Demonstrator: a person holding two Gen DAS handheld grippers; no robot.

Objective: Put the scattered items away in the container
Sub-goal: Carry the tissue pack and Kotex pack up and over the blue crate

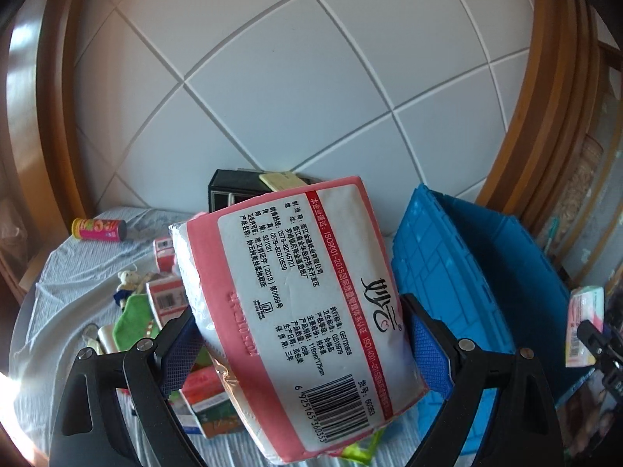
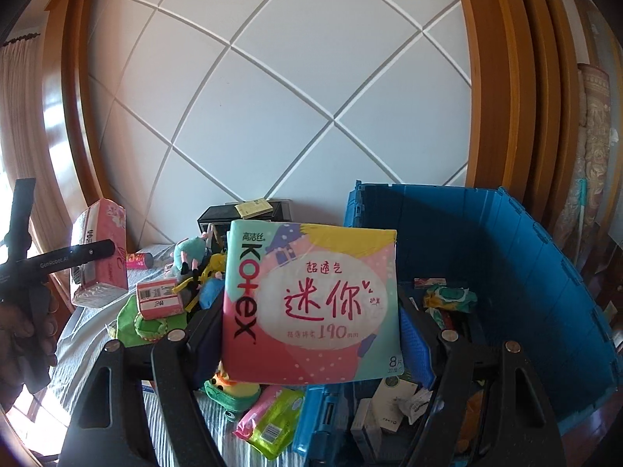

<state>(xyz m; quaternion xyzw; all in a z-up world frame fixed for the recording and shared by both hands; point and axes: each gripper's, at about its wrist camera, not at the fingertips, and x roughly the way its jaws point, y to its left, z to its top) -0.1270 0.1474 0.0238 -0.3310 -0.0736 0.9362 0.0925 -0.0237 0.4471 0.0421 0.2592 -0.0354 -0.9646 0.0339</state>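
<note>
Holding a pink tissue pack (image 1: 296, 311) in the left gripper (image 1: 307, 334) and a Kotex pack (image 2: 311, 303) in the right gripper (image 2: 311, 334), fingers clamped, both raised beside the blue crate (image 2: 506, 257), the person should probably clear its rim before releasing.

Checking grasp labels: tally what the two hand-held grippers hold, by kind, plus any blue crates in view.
tissue pack: 1, clamped in the left hand-held gripper
Kotex pad pack: 1, clamped in the right hand-held gripper
blue crate: 1
Total: 3
</note>
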